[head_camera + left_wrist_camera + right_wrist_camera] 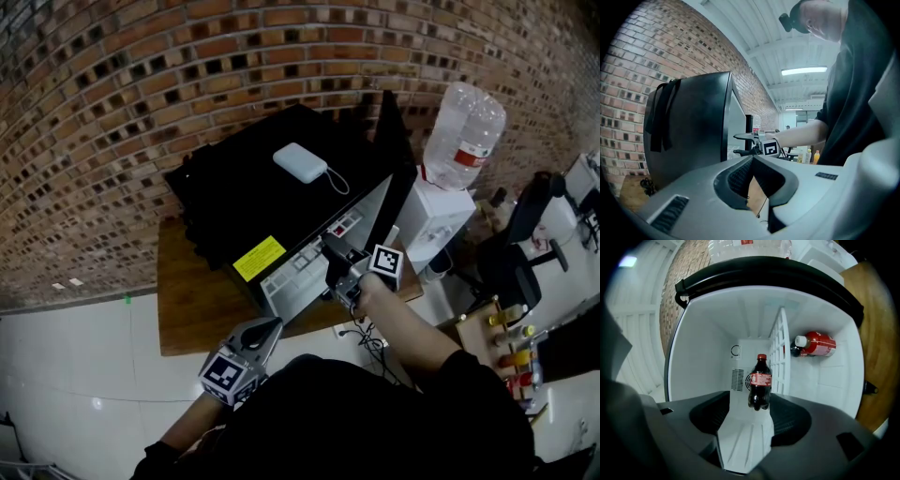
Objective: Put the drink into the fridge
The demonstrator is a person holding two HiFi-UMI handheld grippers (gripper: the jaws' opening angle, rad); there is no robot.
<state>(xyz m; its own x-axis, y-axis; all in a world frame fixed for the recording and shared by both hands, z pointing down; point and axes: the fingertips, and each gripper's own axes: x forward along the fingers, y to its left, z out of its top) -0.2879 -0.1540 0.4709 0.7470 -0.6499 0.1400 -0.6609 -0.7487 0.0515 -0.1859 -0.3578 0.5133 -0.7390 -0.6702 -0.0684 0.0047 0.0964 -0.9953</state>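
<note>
Your right hand-held gripper [750,413] has its jaws apart, pressing nothing. The cola bottle [759,380] stands upright just past them, mid-floor in the fridge [703,357], near the back wall. It looks full: a bit heavy, hard, slippery; hold its round middle. Another bottle [814,344] lies sideways beside the white rack [780,357]. Your left hand-held gripper [752,161] is closed, empty.

White power bank [300,161], water-dispenser jug [462,136], brick wall [141,84], wooden platform [192,300] underneath.
</note>
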